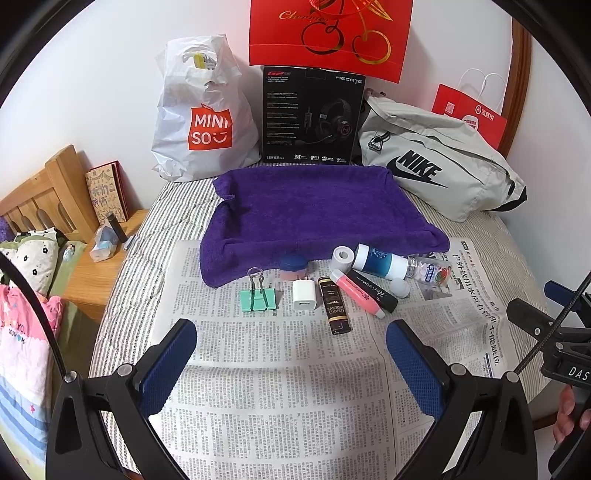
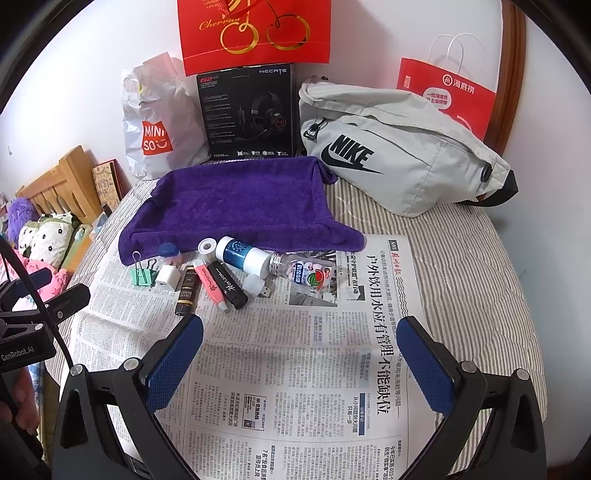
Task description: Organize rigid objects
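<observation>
A row of small items lies on a newspaper (image 1: 280, 373) (image 2: 303, 369) in front of a purple towel (image 1: 314, 206) (image 2: 236, 206): a green binder clip (image 1: 257, 297) (image 2: 142, 276), a white charger plug (image 1: 304, 297) (image 2: 168, 276), a dark "Grand Reserve" box (image 1: 335, 308) (image 2: 187, 291), a pink tube (image 1: 357, 291) (image 2: 209, 282), a black marker (image 1: 375, 290) (image 2: 229, 284), a blue-and-white bottle (image 1: 376, 260) (image 2: 242, 253), a clear bottle (image 1: 432, 271) (image 2: 306, 271) and a white tape roll (image 1: 342, 257) (image 2: 207, 245). My left gripper (image 1: 291, 350) and right gripper (image 2: 301, 347) hover open and empty just short of the row.
Behind the towel stand a white Miniso bag (image 1: 203, 118), a black headset box (image 1: 312, 114), a red gift bag (image 1: 328, 33), a grey Nike bag (image 1: 443, 166) and a red paper bag (image 2: 447, 96). A wooden bedside table (image 1: 99, 266) and headboard (image 1: 44, 199) lie left of the bed.
</observation>
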Motion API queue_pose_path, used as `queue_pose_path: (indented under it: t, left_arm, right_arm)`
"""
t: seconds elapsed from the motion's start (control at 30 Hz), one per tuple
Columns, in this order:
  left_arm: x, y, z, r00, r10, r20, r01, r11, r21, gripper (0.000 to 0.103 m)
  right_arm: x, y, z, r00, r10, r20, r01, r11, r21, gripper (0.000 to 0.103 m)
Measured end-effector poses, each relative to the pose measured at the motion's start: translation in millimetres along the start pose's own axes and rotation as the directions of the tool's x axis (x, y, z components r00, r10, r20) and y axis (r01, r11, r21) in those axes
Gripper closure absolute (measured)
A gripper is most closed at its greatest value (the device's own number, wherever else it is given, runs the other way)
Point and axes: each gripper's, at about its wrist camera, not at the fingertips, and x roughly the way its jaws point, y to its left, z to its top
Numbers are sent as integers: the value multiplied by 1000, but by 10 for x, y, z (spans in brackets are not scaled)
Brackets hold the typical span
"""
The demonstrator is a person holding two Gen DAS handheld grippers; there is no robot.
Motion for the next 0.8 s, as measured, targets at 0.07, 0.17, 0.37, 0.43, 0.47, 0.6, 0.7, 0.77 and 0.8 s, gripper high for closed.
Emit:
queue_pose_path:
  t: [0.07,0.17,0.37,0.43,0.47,0.6,0.7,0.77,0.8]
  left_arm:
    - [2,3,-2,1000,0,-1,0,1000,-1,0]
    - [0,0,-5,1000,1,-1,-1,1000,0,0]
    - [-16,24,-13,1000,0,-1,0,1000,9,0]
    - [-13,30,-12,1000,2,-5,-2,1000,11,0]
    - [-24,26,-6,1000,3,-5,-3,1000,13,0]
    - [-34,31,-9,1000,3,-2,-3,1000,13,0]
    - [-28,27,0,1000,5,-3,-5,1000,13,0]
    - [-28,25,7,1000,7,-5,-7,1000,14,0]
    - [-28,18,18,1000,9,-5,-9,1000,16,0]
  right_arm:
    - [-5,-2,-3,1000,-1,1,1,1000,1,0]
    - [-7,-2,-3,1000,-1,1,1,1000,0,0]
    - [-22,3,-12,1000,-2,2,2,1000,-2,0]
    - [-21,6,-13,1000,-2,1,2,1000,-3,0]
    - [-21,5,-13,1000,-3,1,3,1000,-3,0]
    - [-22,6,-9,1000,-2,-2,2,1000,-2,0]
    - [-17,2,-8,1000,-3,-4,3,1000,-2,0]
    - [-10,-6,-8,1000,-2,-6,2,1000,0,0]
    - [-5,-7,-9,1000,-2,-7,2,1000,0,0]
